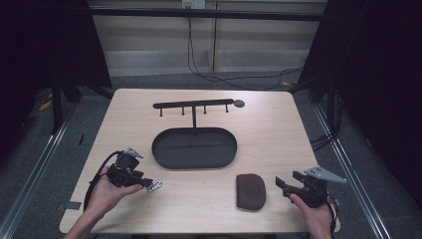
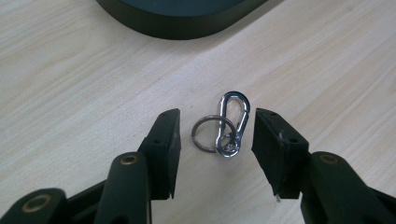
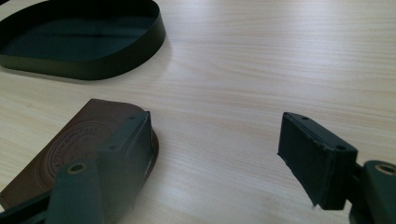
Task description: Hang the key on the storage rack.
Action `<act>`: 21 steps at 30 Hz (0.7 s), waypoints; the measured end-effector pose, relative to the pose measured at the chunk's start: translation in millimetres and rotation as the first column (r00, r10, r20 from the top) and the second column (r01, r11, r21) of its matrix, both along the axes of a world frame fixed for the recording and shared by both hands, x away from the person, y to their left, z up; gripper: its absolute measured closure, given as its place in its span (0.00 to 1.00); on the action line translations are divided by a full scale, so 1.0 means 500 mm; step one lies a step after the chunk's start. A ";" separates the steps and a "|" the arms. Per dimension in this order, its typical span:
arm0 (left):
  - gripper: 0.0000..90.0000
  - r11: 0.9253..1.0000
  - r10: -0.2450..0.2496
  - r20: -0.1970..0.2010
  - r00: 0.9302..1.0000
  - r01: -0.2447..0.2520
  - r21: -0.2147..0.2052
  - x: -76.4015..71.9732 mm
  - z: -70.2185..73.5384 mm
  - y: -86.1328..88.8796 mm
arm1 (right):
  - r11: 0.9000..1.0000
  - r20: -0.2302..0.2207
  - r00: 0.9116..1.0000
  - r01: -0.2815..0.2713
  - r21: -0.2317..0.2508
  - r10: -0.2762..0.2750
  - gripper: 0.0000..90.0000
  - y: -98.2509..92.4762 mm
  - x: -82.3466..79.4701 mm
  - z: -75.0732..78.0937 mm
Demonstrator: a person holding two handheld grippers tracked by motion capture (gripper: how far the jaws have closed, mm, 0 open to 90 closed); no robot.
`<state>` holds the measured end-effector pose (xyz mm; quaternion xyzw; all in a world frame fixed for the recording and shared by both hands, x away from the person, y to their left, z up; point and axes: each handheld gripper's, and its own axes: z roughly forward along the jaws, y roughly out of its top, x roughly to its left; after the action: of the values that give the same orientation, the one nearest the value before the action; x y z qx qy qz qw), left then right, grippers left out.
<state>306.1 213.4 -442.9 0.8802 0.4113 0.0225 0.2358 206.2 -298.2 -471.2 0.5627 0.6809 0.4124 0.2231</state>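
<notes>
Pale wood-grain table (image 1: 278, 129) carries one oval black tray (image 1: 194, 148), one brown embossed leather pouch (image 1: 250, 190) lower right, one shiny metal carabiner with key ring (image 2: 229, 125) lying untouched between your left gripper's (image 2: 215, 135) parted jaws; your right gripper (image 3: 215, 140) gapes empty.

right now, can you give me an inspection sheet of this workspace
surface: light wooden table, bare between the items
job's things: silver carabiner with key ring lying flat on the table, between the left gripper's fingers, not yet pinched
clutter: black oval tray; black hook rack behind it; brown leather pouch
grippers: left gripper open around the carabiner; right gripper open beside the pouch, holding nothing
cables: black cable on the floor beyond the table
surroundings: dark curtains at both sides, pale wall behind
</notes>
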 end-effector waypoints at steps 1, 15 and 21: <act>0.56 1.000 -0.004 -0.007 1.000 0.004 0.015 0.003 0.001 -0.004 | 1.000 -0.002 1.000 -0.002 -0.002 0.002 0.29 0.000 0.001 0.000; 0.55 0.990 -0.023 -0.114 0.993 0.038 0.132 0.031 -0.011 -0.043 | 1.000 -0.008 1.000 -0.008 0.002 0.008 0.29 0.001 0.002 -0.001; 0.62 0.985 -0.033 -0.130 0.991 0.055 0.164 0.035 -0.021 -0.049 | 1.000 -0.014 1.000 -0.010 -0.002 0.010 0.29 0.001 0.003 -0.002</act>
<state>323.5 188.7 -453.6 0.9054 0.4025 -0.0044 0.1351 207.4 -297.5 -472.3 0.5620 0.6854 0.4090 0.2169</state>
